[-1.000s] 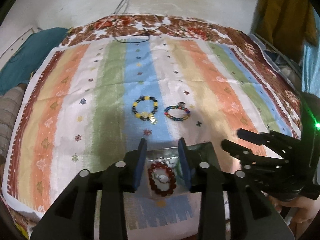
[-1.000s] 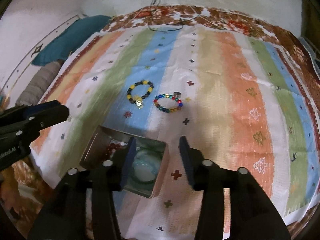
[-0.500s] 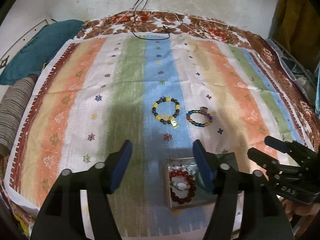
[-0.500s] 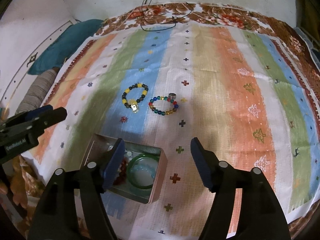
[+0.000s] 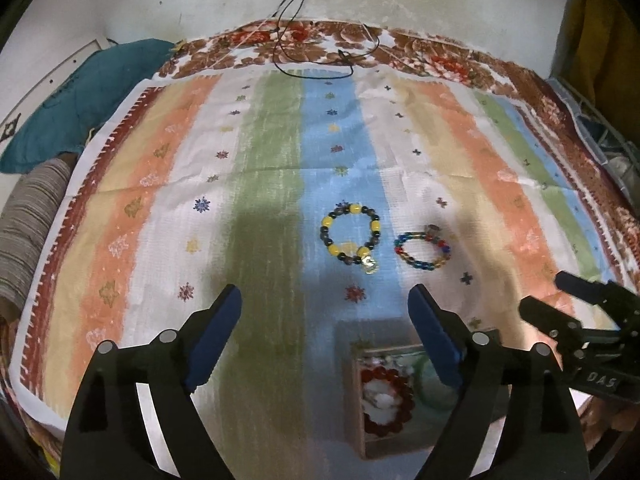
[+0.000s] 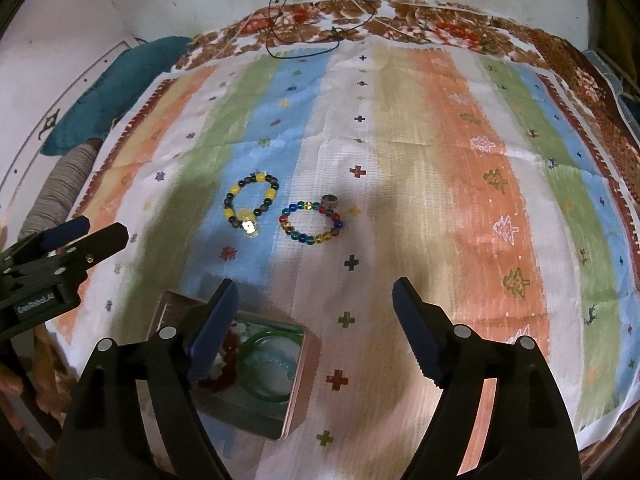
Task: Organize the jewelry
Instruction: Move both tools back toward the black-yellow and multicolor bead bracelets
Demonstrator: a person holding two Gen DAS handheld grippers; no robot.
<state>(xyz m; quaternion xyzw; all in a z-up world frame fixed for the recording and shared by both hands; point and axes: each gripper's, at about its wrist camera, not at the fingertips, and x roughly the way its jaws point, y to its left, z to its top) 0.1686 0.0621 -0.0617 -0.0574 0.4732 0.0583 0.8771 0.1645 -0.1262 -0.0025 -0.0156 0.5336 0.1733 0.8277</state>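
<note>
A yellow-and-dark bead bracelet and a multicoloured bead bracelet lie side by side on the striped cloth, with a small metal ring at the far edge of the multicoloured one. A square tin box near the front holds a red bead bracelet and a green bangle. My left gripper is open and empty above the cloth left of the box. My right gripper is open and empty over the box's right side.
The striped cloth covers a floral blanket. A black cable lies at the far edge by the wall. A teal cushion and a striped roll lie left. The other gripper shows at each view's side.
Both grippers opened wide and drew back and up from the box. The left gripper left the red bracelet lying in the box.
</note>
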